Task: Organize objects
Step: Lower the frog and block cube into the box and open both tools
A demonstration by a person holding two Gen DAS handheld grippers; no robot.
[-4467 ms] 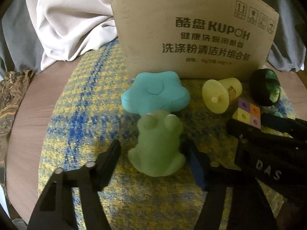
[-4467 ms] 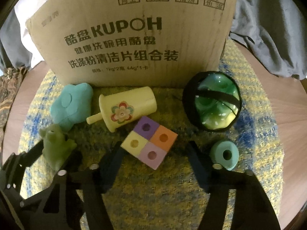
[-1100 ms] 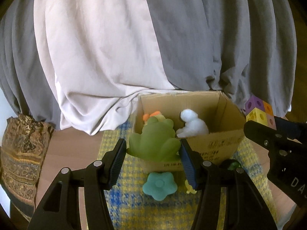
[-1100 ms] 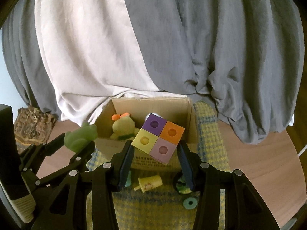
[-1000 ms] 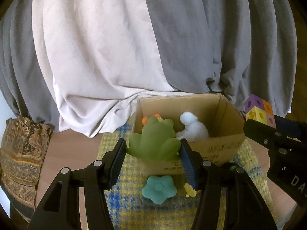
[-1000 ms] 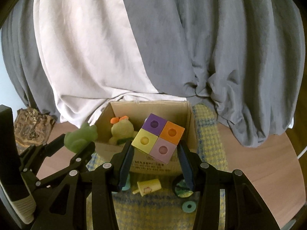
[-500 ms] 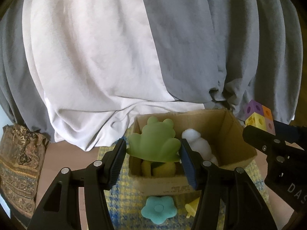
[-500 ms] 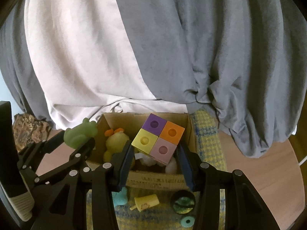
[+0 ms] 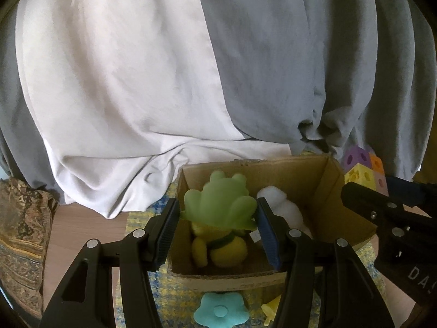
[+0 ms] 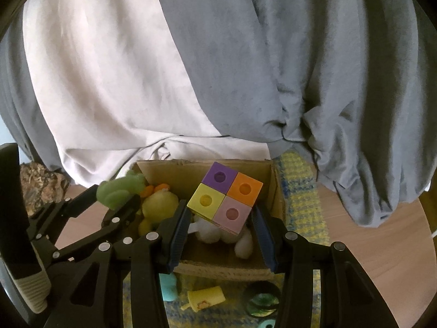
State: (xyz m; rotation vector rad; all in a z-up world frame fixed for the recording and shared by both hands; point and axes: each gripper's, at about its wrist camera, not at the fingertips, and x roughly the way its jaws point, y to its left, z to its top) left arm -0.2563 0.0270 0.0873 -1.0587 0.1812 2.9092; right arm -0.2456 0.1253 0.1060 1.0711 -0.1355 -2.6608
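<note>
My left gripper point(image 9: 218, 218) is shut on a green frog toy point(image 9: 218, 202) and holds it above the open cardboard box point(image 9: 314, 172). My right gripper point(image 10: 221, 218) is shut on a four-colour block cube point(image 10: 225, 195) and holds it above the same box point(image 10: 177, 170). In the box lie a yellow plush duck point(image 9: 218, 248) and a white plush toy point(image 9: 284, 207). The frog also shows in the right wrist view point(image 10: 117, 188), and the cube in the left wrist view point(image 9: 363, 169).
In front of the box, on the yellow-blue woven mat point(image 10: 300, 191), lie a teal flower toy point(image 9: 221, 310), a yellow cup toy point(image 10: 206, 298), a dark green ball point(image 10: 260, 300) and a teal ring point(image 10: 269, 324). Grey and white curtains point(image 9: 164, 68) hang behind. A patterned cushion point(image 9: 19, 232) lies at left.
Both grippers have moved forward over the box with their toys still held. The box now shows more from above, with the duck and white plush in plain view.
</note>
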